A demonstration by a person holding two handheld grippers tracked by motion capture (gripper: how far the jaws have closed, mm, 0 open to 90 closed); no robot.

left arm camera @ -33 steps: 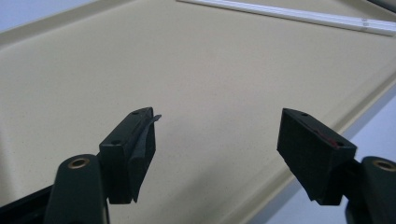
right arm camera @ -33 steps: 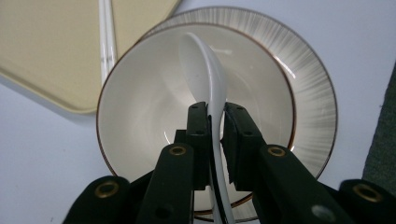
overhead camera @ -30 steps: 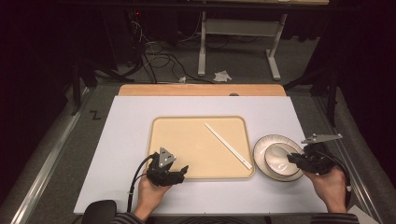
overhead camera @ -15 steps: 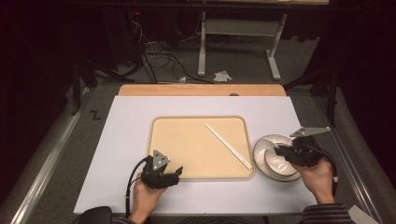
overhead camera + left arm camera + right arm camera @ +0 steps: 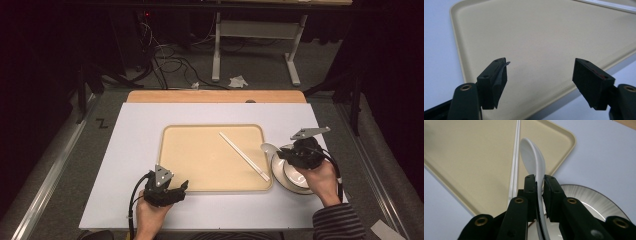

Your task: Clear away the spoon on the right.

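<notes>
While the right claw (image 5: 539, 185) pinches the handle of a white spoon (image 5: 532, 157), the spoon's bowl points out over the right edge of a tan tray (image 5: 200, 165). Below the claw sits a silver-rimmed plate (image 5: 278, 170), just beside the tray on the white worktop (image 5: 135, 135). A pair of white chopsticks (image 5: 244, 156) lies slantwise on the tray's right side. The left claw (image 5: 540, 82) hangs with jaws wide and nothing between them, over the tray's near left corner, held in the left hand (image 5: 150, 215).
</notes>
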